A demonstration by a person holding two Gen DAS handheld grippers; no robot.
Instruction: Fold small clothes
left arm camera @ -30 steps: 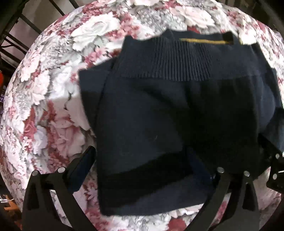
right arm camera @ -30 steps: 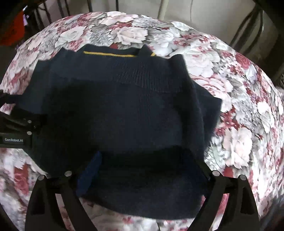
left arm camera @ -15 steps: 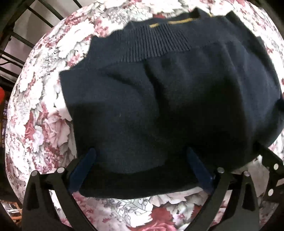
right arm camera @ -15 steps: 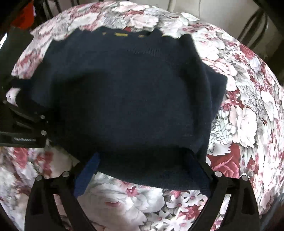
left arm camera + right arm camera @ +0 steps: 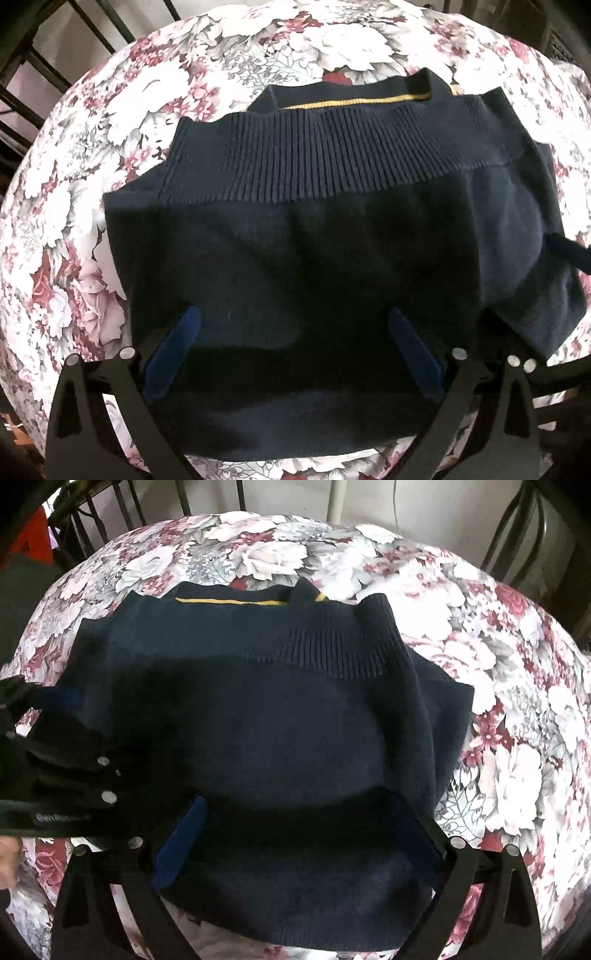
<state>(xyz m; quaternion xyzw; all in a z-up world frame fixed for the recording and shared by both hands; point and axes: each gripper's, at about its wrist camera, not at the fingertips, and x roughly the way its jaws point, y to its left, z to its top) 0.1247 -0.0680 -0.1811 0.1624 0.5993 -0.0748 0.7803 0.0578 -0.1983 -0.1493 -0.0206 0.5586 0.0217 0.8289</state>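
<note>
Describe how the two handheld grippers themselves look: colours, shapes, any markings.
Both the left gripper and right gripper have black angular finger frames with triangular cut-outs, round silver fasteners and blue pads inside. The left gripper's body carries small white lettering, too blurred to read.

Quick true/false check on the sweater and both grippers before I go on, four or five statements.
1. The navy sweater lies on a floral tablecloth. True.
2. The left gripper is clamped shut. False: its jaws are spread wide over the sweater.
3. The ribbed hem is at the far edge. True.
4. The collar stripe is red. False: it is yellow.
5. The right gripper is open. True.
</note>
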